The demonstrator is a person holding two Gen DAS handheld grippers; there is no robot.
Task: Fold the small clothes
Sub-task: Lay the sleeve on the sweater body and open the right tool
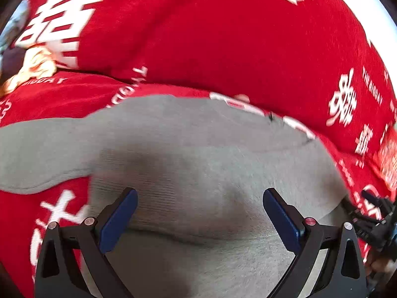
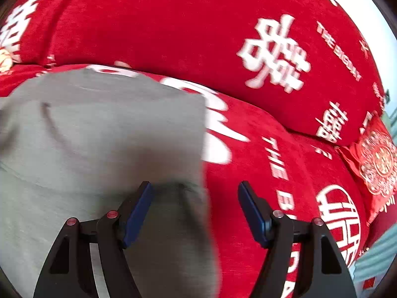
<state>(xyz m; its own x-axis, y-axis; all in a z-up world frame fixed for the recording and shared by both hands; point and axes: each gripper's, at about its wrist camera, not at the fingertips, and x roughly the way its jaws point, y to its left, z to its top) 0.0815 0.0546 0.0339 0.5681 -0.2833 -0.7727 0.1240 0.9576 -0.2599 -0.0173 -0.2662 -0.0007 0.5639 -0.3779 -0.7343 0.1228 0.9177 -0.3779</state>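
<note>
Both claws gape wide and hold nothing. The grey top [image 1: 198,154] lies spread under the left claw [image 1: 199,213]; its edge runs between the right claw's [image 2: 196,206] fingers. A careless pinch could snag the red printed bedspread [image 2: 260,173] too.

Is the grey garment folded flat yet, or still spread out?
Partly spread: the grey garment lies on the red bedspread with one sleeve stretched out sideways. Whether the body is doubled over, I cannot tell.
</note>
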